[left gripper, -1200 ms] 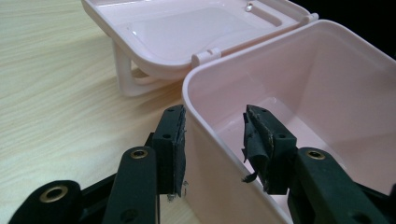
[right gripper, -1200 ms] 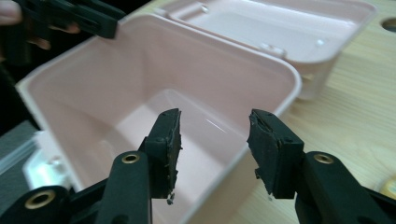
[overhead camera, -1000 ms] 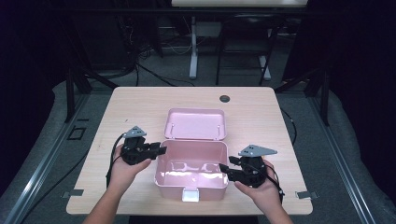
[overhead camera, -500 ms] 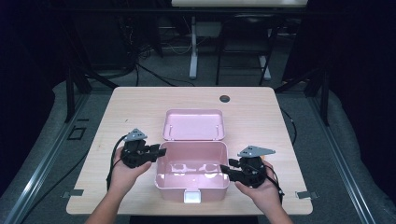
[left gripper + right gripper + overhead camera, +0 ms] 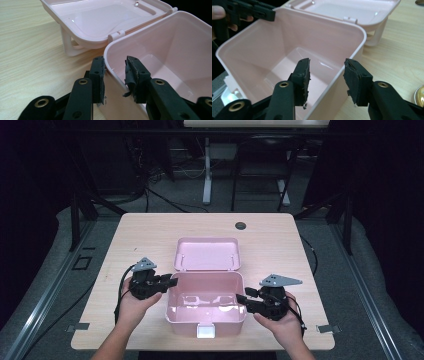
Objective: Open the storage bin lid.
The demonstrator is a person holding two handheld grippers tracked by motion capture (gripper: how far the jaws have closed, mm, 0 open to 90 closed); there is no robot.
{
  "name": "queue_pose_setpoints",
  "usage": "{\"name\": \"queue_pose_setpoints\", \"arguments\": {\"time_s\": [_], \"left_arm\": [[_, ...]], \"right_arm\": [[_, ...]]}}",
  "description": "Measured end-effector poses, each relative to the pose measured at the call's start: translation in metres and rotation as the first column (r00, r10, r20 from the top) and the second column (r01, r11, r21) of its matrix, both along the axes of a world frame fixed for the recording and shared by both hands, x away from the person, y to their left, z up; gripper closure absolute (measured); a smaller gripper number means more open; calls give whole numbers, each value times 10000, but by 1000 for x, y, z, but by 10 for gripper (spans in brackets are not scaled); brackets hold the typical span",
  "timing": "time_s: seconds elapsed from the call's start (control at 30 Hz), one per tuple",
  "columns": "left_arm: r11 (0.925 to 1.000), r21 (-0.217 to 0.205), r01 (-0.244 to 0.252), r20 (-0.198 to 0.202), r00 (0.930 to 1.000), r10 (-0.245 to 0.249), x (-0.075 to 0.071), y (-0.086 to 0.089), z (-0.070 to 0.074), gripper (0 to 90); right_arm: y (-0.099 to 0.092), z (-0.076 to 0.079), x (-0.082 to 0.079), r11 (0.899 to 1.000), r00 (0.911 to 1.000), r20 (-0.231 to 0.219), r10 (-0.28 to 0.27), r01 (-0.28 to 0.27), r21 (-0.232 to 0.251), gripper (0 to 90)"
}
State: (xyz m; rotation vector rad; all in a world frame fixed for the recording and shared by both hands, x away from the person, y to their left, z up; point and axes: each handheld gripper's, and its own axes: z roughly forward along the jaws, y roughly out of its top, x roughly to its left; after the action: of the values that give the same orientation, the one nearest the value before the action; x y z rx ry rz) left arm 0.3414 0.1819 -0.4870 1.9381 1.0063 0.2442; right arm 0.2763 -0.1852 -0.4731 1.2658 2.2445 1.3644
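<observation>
pink box (image 5: 206, 307) open at the near edge of the table (image 5: 150, 232), one gripper at each side wall.

your left gripper (image 5: 170, 282) straddles the box's left wall: one pad lies against the outside, the other stands just clear inside, so the wall is between the jaws but not clamped; these jaws have just been closing. your right gripper (image 5: 241, 300) straddles the right wall with a gap at both pads, half wide, having just been opening slightly. the lid (image 5: 207, 254) lies folded back on the far side, hinged to the box and resting on the table. the box interior is bare.
</observation>
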Motion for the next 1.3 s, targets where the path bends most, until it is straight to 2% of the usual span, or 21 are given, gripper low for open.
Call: {"name": "queue_pose_setpoints", "arguments": {"time_s": [0.3,0.43,0.53,0.6,0.63,0.7,0.77,0.8,0.9,0.97,1.03,1.1,1.17,1.23,1.3], "left_arm": [[10000,-83,-8,112,9999,9,4,0,0,719],[10000,27,14,95,10000,-15,4,-1,1,725],[9999,-104,2,84,10000,-1,4,2,3,721],[9998,-209,-31,128,9999,33,2,4,6,707],[9997,-256,-4,165,9999,8,1,6,7,697],[9996,-288,-30,205,9998,36,-1,8,10,674],[9995,-314,-44,246,9997,51,-3,10,11,640],[9994,-336,-44,222,9997,51,-4,11,12,626],[9996,93,249,262,9993,-251,-6,11,12,576],[9982,460,377,198,9991,-387,-8,10,12,547],[9972,670,335,255,9991,-353,-9,10,13,529],[9974,569,445,704,9963,-485,-10,12,15,523],[9975,560,433,689,9965,-471,-10,14,16,517],[9973,627,389,693,9967,-433,-11,17,19,514],[9979,582,298,628,9975,-335,-11,19,21,492]], "right_arm": [[-6,8,-1,9995,9973,710,-173,153,283,502],[-8,9,1,9994,9946,984,-337,324,157,475],[-11,13,5,9994,9909,1305,-343,337,62,451],[-14,17,8,9995,9917,1253,-303,290,122,459],[-16,18,10,9995,9902,1362,-310,291,157,463],[-20,20,15,9994,9844,1733,-314,339,-116,419],[-24,22,20,9990,9880,1504,-360,397,-213,432],[-28,23,23,9992,9916,1251,-335,358,-166,432],[-34,27,31,9990,9965,780,-300,324,-292,425],[-35,29,35,9981,9967,780,-204,249,-566,416],[-37,30,40,9938,9973,711,-201,277,-1076,416],[-39,30,46,9893,9983,512,-283,353,-1413,416],[-41,29,50,9872,9991,90,-420,429,-1539,409],[-43,29,53,9839,9990,-72,-445,425,-1736,405],[-45,30,57,9738,9990,-146,-414,371,-2244,402]]}}
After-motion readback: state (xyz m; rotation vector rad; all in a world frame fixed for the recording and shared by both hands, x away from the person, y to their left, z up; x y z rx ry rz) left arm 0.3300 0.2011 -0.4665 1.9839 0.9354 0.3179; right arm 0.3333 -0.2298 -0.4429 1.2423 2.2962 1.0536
